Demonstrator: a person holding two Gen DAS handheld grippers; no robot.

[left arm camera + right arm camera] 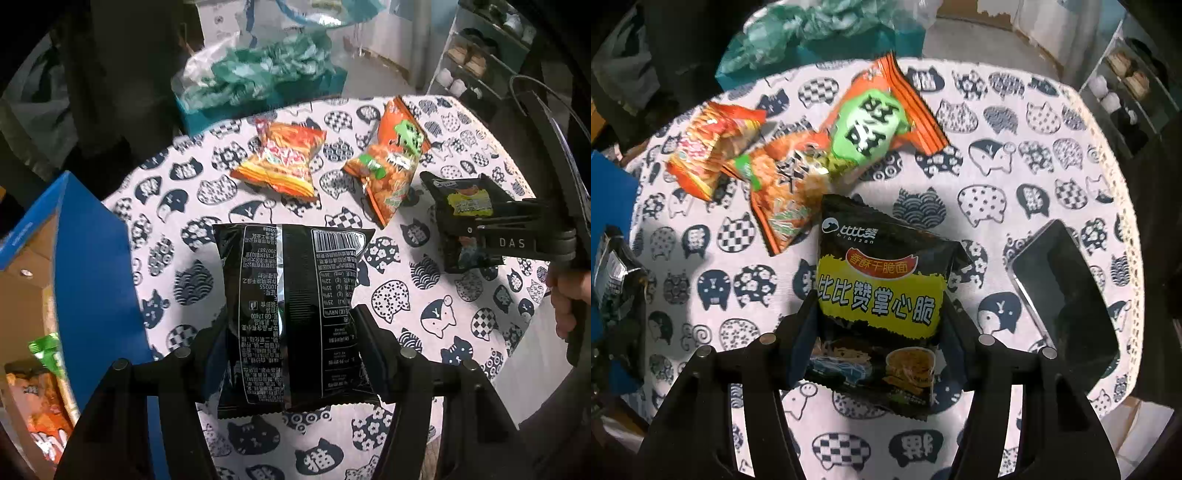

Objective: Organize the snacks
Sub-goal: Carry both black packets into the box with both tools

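Left wrist view — left tongs [290, 343] clamp black packet [291, 310]; right tongs [882, 332] clamp noodle packet [882, 299], seemingly lifted.

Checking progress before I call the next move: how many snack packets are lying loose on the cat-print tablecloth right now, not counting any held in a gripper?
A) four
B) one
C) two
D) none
C: two packets lie loose on the tablecloth, the striped orange packet and the orange-and-green packet, while the left gripper and right gripper each hold a black packet.
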